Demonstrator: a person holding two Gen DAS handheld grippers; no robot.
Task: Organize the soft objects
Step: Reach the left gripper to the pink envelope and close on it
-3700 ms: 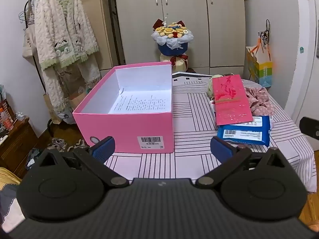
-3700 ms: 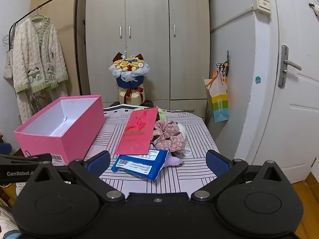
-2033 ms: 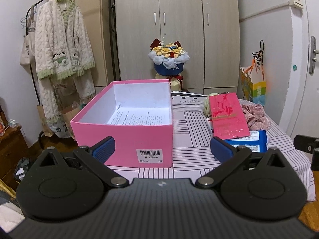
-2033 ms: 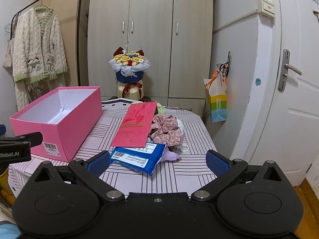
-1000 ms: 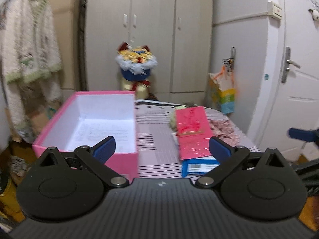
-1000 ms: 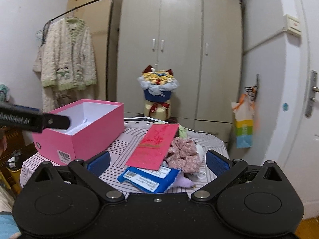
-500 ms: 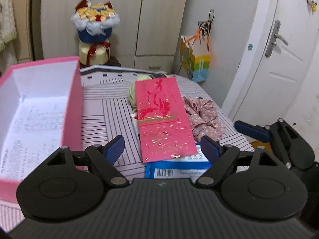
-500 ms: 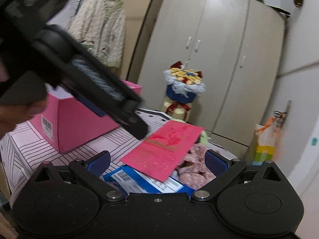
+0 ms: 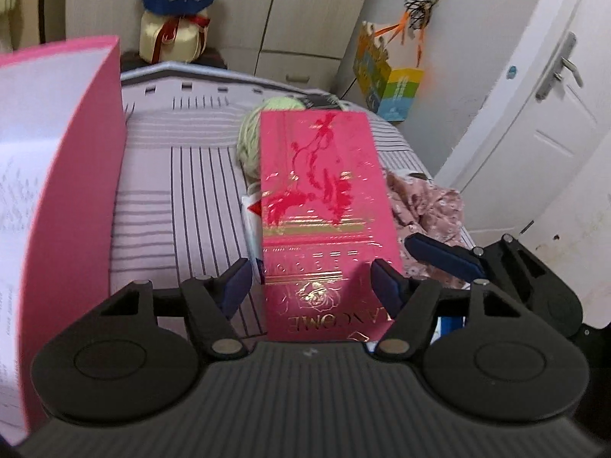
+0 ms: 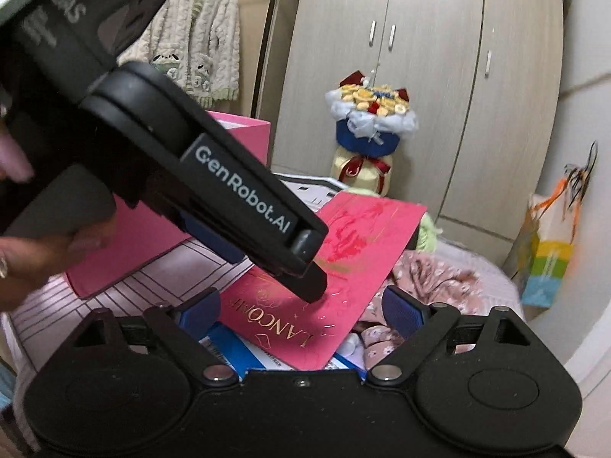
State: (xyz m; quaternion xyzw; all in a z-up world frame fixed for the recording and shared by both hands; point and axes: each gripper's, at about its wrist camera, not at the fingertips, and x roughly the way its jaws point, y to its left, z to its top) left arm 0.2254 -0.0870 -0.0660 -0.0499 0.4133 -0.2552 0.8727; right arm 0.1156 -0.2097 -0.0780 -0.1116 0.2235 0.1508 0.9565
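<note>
Striped cloth is covering the table (image 9: 183, 191), smooth and flat. Near the cameras, the left gripper (image 9: 311, 286) is hanging with its fingers apart, one on each side of the flat, shiny red envelope (image 9: 324, 206), not pinching it. The right gripper (image 10: 301, 313) is also spread wide and holding nothing. Under the envelope a slick blue packet (image 10: 233, 351) is peeking out. Just beside it, crumpled pink flowery cloth (image 9: 427, 206) is lying in a soft heap. Farther back, fuzzy green yarn (image 9: 252, 133) is sitting, round like a ball. On the left, the stiff pink box (image 9: 80, 175) is standing open.
</note>
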